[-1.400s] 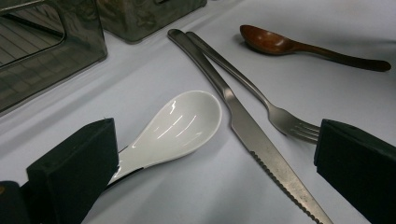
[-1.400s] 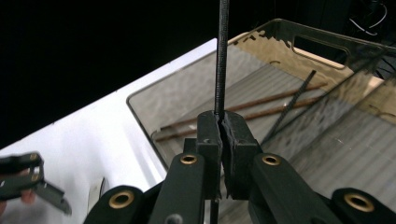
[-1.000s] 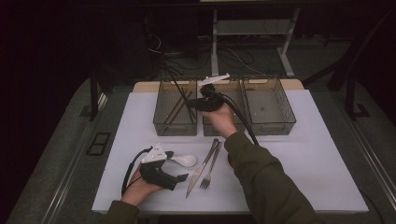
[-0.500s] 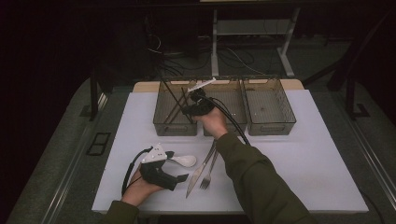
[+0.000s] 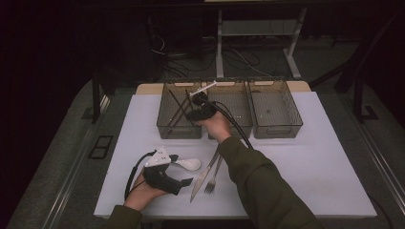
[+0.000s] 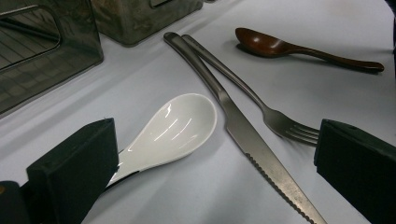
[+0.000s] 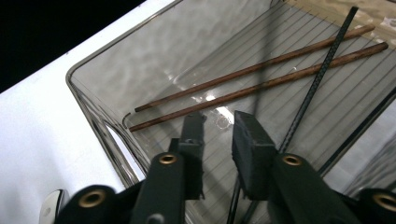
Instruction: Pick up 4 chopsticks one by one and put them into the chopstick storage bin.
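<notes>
My right gripper reaches into the left clear bin. Its jaws have just been opening and stand a little apart with nothing between them. Two brown chopsticks lie on the bin floor. A black chopstick slants across them and passes behind the right jaw. My left gripper rests open on the white tabletop, its jaws either side of a white ceramic spoon whose handle lies by the left jaw. A steel knife and fork lie beside the spoon.
A dark wooden spoon lies farther out on the table. The middle bin and the right bin stand in a row beside the left one. The table's front edge is close to my left hand.
My right hand has moved left and down, from over the middle bin into the left bin. The left hand has stayed put.
</notes>
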### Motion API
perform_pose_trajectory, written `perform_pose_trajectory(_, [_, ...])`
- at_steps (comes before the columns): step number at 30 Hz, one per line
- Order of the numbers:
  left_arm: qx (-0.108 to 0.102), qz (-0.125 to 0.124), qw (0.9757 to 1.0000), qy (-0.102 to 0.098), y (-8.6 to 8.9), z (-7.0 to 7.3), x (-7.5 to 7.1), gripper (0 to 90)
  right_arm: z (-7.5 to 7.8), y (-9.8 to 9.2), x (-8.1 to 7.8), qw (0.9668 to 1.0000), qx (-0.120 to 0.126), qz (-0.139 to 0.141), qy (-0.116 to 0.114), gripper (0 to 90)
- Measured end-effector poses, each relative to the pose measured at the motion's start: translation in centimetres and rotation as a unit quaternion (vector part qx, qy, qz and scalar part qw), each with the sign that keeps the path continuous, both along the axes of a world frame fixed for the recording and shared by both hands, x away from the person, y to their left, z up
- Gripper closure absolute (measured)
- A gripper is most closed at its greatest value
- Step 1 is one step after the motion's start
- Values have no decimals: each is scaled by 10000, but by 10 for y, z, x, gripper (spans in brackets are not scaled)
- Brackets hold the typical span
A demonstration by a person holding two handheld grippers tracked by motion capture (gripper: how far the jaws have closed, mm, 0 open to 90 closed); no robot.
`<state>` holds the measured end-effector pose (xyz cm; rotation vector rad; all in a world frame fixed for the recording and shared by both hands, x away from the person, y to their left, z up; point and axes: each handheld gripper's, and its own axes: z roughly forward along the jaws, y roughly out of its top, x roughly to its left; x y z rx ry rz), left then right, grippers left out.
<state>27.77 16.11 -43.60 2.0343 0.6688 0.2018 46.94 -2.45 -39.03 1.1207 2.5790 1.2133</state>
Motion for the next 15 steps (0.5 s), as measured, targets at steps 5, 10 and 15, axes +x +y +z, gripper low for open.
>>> perform_pose_trajectory(5, [-2, 11, 10000, 18, 0, 0, 0, 0, 5, -2, -2, 10000, 49, 64, -48, 573])
perform_pose_trajectory(10, [16, 29, 10000, 46, 1, -1, 0, 0, 10, -8, -4, 9998, 160, 134, -34, 491])
perform_pose_trajectory(15, [9, 41, 10000, 28, 2, -1, -1, 0, 15, -16, -5, 9996, 233, 170, -67, 443])
